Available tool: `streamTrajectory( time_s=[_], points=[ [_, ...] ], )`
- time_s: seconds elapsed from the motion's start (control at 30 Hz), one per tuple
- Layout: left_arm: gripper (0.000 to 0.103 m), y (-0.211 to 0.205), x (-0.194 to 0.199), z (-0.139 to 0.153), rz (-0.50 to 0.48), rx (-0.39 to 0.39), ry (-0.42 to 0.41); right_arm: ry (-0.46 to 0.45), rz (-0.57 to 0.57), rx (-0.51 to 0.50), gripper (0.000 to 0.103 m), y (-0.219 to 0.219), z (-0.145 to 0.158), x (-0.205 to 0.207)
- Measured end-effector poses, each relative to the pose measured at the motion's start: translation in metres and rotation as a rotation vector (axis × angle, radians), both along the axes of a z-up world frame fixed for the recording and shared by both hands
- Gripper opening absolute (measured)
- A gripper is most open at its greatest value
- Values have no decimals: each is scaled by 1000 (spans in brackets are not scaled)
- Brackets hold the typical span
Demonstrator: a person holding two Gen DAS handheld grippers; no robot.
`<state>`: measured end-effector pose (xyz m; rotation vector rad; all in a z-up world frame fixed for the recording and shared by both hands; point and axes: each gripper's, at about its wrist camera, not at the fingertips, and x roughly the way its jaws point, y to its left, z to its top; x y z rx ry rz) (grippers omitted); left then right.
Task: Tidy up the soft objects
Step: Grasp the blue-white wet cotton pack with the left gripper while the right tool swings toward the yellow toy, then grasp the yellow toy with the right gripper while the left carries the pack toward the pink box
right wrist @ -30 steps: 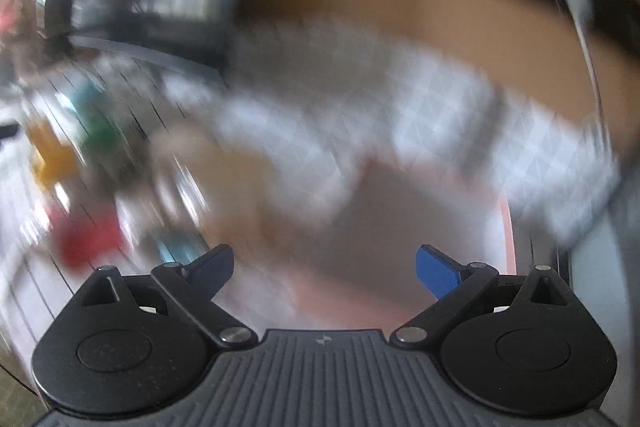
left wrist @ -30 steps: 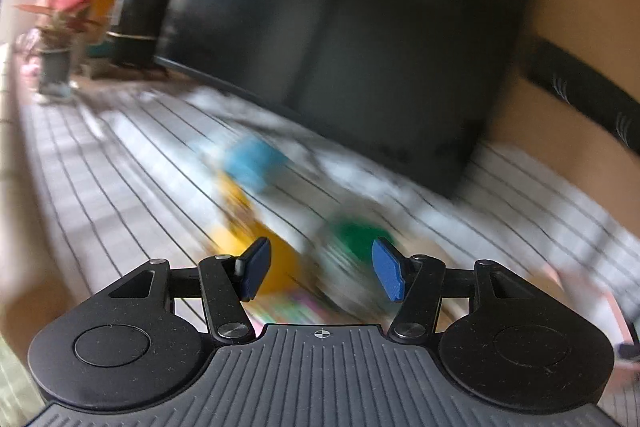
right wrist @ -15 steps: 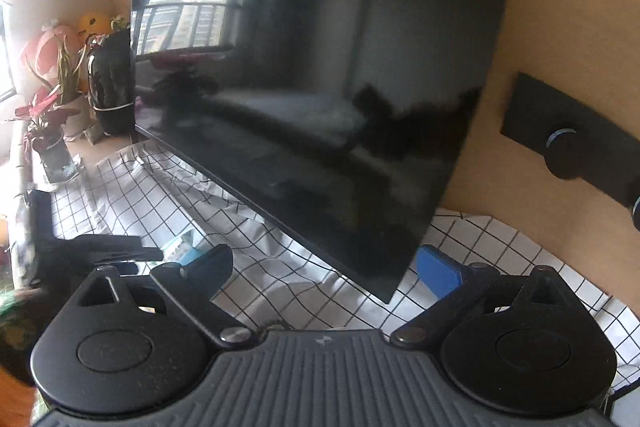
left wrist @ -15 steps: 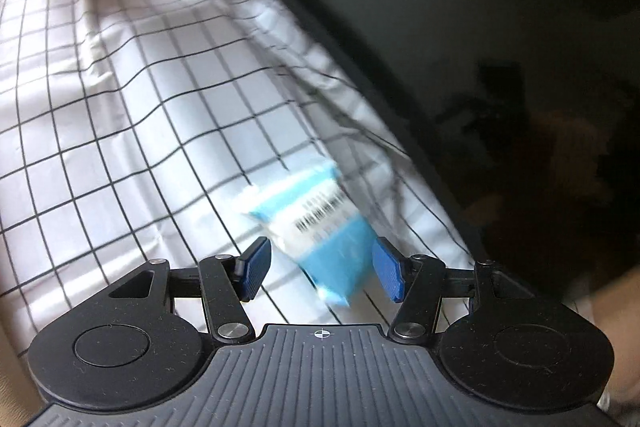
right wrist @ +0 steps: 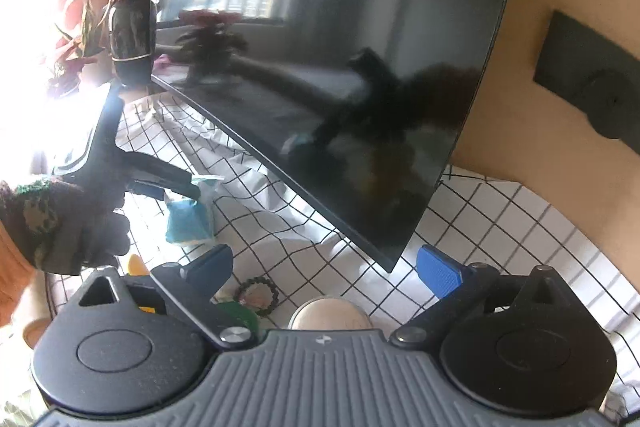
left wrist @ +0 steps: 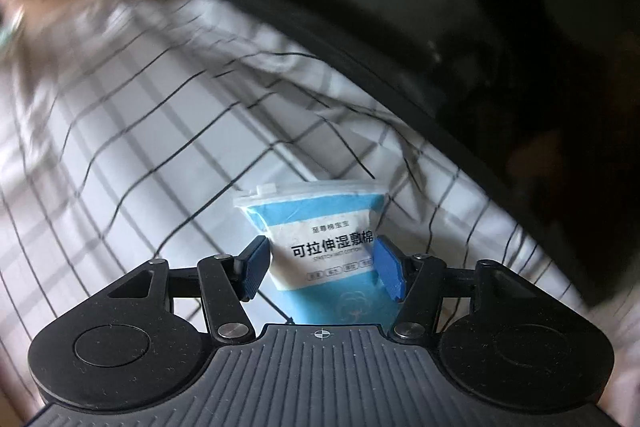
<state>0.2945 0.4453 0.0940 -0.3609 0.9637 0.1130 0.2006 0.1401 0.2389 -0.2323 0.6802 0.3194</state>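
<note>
Straddling the blue pouch beside the television, the left gripper gapes unclenched; light, squashy, best pinched mid-body.

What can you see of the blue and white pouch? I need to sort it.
The blue and white soft plastic pouch has a clear zip-seal top, a white label with black Chinese characters and a faint cotton emblem low on its front. It stands upright on the white black-gridded cloth, between the open blue pads of the left tool, just before the dark screen.
</note>
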Motion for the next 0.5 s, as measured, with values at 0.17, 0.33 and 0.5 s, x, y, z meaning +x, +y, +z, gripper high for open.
streamTrajectory(
  time_s=[0.17, 0.33, 0.5],
  points=[
    [71, -22, 7, -7, -131, 191, 43, 7, -12, 48, 98, -24, -22, 5],
    [72, -18, 18, -28, -99, 102, 113, 73, -23, 61, 98, -28, -49, 14],
    [64, -10, 14, -17, -132, -9, 79, 79, 16, 62, 98, -20, -56, 6]
  ],
)
